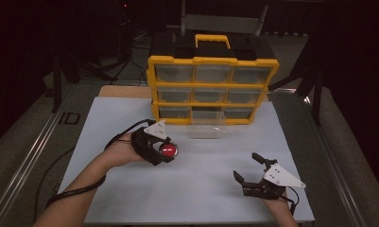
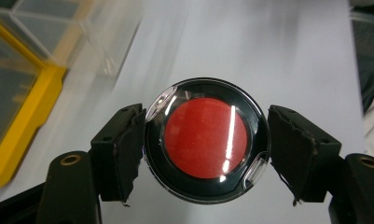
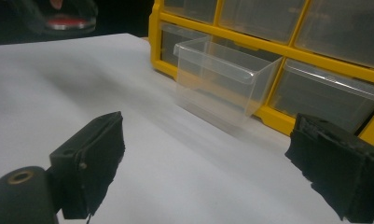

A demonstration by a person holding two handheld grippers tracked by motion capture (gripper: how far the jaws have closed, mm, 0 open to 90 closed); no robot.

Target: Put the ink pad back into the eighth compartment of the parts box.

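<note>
A round black case (image 2: 205, 137) with a red disc under a clear lid sits between the black jaws of my left gripper (image 2: 205, 144), which is shut on it. In the high view this case (image 1: 168, 150) hangs above the white table, left of centre, in my left gripper (image 1: 167, 152). It also appears at the top left of the right gripper view, as the red-centred case (image 3: 63, 21). My right gripper (image 1: 246, 165) rests low at the front right with its jaws wide open and nothing between them (image 3: 208, 158).
A yellow organizer (image 1: 211, 90) with several clear drawers stands at the back of the table (image 1: 192, 194). One clear drawer (image 1: 206, 125) from the bottom row is pulled out and looks empty (image 3: 222, 84). Dark floor and rails flank the table.
</note>
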